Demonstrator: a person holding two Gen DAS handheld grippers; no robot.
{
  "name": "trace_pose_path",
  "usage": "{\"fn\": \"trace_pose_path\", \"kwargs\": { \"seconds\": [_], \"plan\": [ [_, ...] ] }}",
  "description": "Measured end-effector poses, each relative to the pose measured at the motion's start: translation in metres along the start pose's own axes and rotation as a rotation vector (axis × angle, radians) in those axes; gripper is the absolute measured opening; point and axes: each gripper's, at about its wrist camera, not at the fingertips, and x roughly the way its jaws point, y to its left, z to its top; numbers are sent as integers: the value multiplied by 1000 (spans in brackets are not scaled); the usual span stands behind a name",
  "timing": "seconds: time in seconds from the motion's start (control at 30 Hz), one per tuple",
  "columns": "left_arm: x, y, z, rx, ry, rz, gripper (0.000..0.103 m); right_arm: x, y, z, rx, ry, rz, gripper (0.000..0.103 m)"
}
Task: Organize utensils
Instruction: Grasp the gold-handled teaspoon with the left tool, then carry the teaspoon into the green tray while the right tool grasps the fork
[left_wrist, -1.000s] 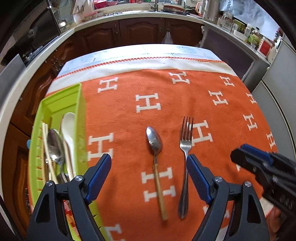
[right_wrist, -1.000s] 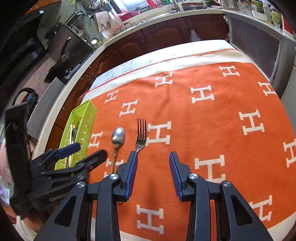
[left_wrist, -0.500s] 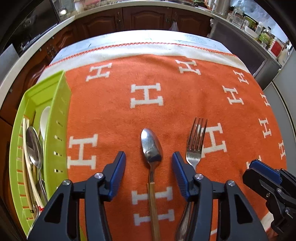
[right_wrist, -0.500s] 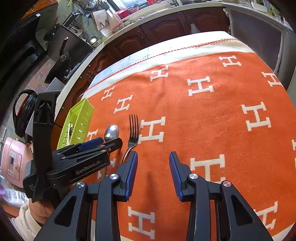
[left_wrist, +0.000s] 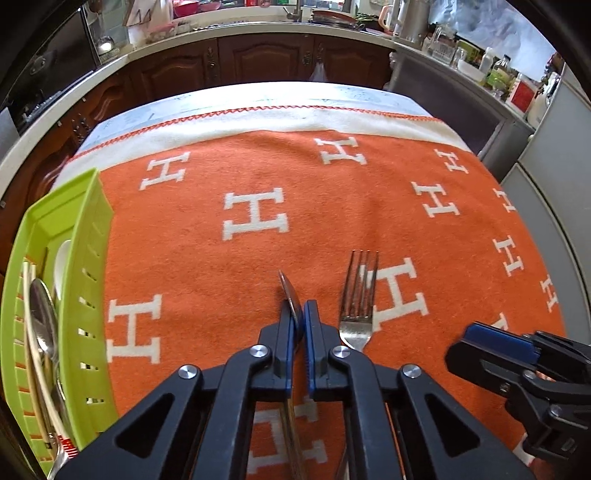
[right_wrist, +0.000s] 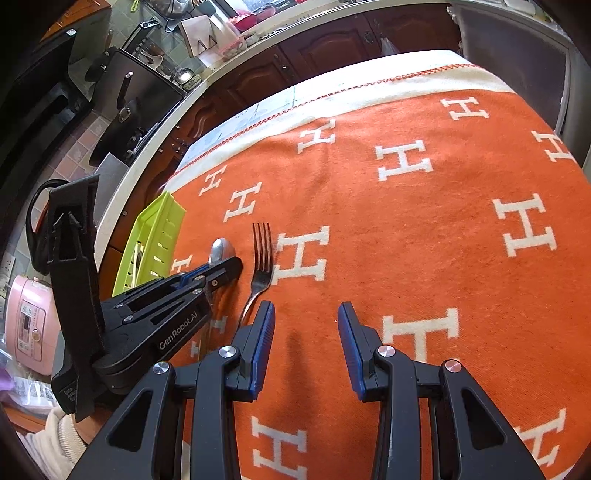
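The left tongs (left_wrist: 300, 314) are clamped on the spoon (left_wrist: 290, 299), their blue pads pressed against its bowl, which is turned on edge between them. In the left wrist view the spoon's tip pokes out past the pads and its handle runs back beneath the tongs' frame. The fork (left_wrist: 358, 295) lies flat on the orange blanket (left_wrist: 229, 266) just to the right of these tongs, tines pointing away from them, untouched. To their left stands the green tray (left_wrist: 85, 258), and only this view looks into it: a metal spoon (left_wrist: 42, 325), a white spoon (left_wrist: 61, 262) and pale chopsticks (left_wrist: 31, 332) lie inside. The right tongs show at this view's right edge, seen from the side.

The right wrist view gives what that one cannot: the right tongs (right_wrist: 306, 325) stand apart with only blanket between the pads. The fork's (right_wrist: 262, 254) handle runs back toward their left pad, ending close by it; whether they touch I cannot tell. Farther left, the left tongs (right_wrist: 225, 266) appear from outside, with the spoon's (right_wrist: 221, 248) bowl peeking beyond their tip and the tray (right_wrist: 155, 240) behind. A cream sleeve (right_wrist: 55, 439) shows below them. The surface itself is covered by the blanket.
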Motion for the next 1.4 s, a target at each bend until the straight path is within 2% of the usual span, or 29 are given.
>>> {"fn": "trace_pose_path", "kwargs": {
  "seconds": [0.2, 0.37, 0.47, 0.6, 0.77, 0.8, 0.87, 0.9, 0.97, 1.0, 1.13, 1.4],
  "plan": [
    [-11, 6, -1, -34, -3, -67, 3, 14, 12, 14, -40, -40, 6, 36],
    [-32, 14, 0, -53, -29, -90, 3, 30, 34, 26, -126, -66, 18, 36],
    [-50, 24, 0, -69, -48, -93, 2, 45, 48, 33, -178, -69, -4, 36],
    [-82, 41, -1, -91, -89, -77, 2, 64, 57, 33, -209, -47, -29, 34],
    [-124, 70, -4, -118, -131, -36, 2, 74, 69, 29, -270, -78, -73, 32],
    [-131, 76, -5, -125, -137, -29, 2, 76, 72, 28, -281, -83, -83, 30],
    [-146, 88, -6, -134, -151, -5, 2, 77, 76, 24, -302, -89, -99, 19],
    [-153, 93, -8, -141, -157, 4, 3, 77, 78, 23, -310, -90, -101, 17],
    [-166, 104, -12, -165, -174, -11, 4, 78, 81, 21, -317, -89, -88, 11],
    [-174, 109, -15, -176, -182, -19, 4, 78, 83, 20, -314, -86, -80, 3],
    [-198, 117, -24, -187, -227, -31, 5, 70, 89, 17, -285, -98, -51, 2],
    [-236, 133, -46, -195, -283, -33, 2, 13, 134, 13, -333, -183, 27, 2]
  ]
}}
